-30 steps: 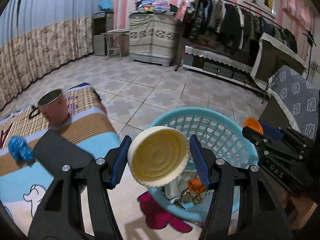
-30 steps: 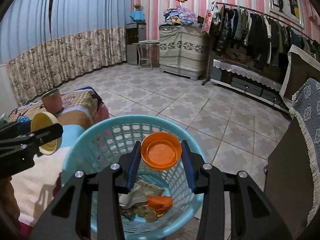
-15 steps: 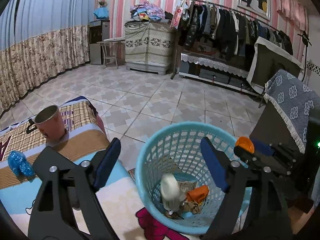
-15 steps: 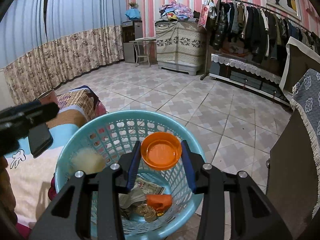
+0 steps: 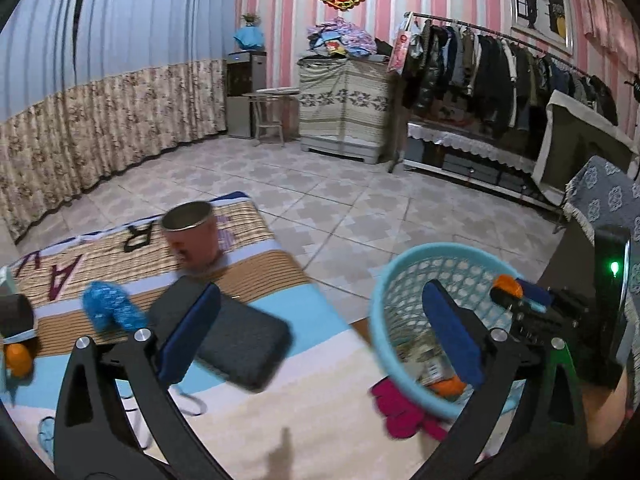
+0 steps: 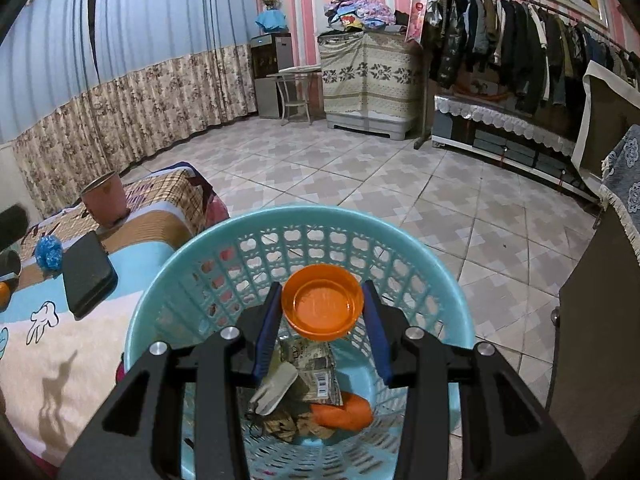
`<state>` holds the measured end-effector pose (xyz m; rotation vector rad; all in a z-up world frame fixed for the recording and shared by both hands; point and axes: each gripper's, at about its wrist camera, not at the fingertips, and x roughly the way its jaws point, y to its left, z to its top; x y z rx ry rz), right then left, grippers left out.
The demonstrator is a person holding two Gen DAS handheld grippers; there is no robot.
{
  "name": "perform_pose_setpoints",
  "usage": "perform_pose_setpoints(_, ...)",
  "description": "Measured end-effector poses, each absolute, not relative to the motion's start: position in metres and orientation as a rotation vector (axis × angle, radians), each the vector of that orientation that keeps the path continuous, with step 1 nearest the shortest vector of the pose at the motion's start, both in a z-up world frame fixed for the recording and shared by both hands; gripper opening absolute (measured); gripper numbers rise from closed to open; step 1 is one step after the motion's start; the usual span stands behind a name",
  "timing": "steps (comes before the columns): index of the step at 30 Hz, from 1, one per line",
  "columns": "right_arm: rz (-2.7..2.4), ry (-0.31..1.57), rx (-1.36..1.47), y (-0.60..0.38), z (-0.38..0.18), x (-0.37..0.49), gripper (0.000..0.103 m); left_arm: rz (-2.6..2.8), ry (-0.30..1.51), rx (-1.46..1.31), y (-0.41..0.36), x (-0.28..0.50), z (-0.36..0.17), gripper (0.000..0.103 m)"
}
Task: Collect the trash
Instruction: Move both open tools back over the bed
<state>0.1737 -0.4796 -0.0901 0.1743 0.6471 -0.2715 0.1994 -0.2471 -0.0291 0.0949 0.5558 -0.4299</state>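
The cream lid the left gripper point(image 5: 320, 332) carried a second ago is gone; its jaws have just been opening and stand wide, empty. The right gripper point(image 6: 322, 330) pinches an orange lid point(image 6: 322, 307) over the blue basket point(image 6: 448, 300), among wrappers point(image 6: 312, 368). A black case point(image 5: 236, 336) and pink cup point(image 5: 192, 236) sit on the bed point(image 5: 260, 264); no writing reads clearly.

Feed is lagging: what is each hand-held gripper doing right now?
Left hand-held gripper: open, nothing between its fingers; jaws just opened.
Right hand-held gripper: shut on the orange lid, over the basket.
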Motion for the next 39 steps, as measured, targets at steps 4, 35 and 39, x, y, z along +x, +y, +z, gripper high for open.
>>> perform_pose_setpoints(4,-0.288,0.66,0.195,-0.479,-0.094,0.184,0.044,-0.375,0.54,0.098,-0.22,0.193,-0.027,0.097)
perform_pose_setpoints(35,-0.049,0.545,0.042,-0.257,-0.024,0.218,0.098,-0.018,0.56,0.013,0.021,0.189,-0.026,0.098)
perform_pose_setpoints(39,0.008,0.561,0.026,-0.223,-0.024,0.228,0.098,0.028,0.568,-0.025,0.059,0.189,-0.028,0.098)
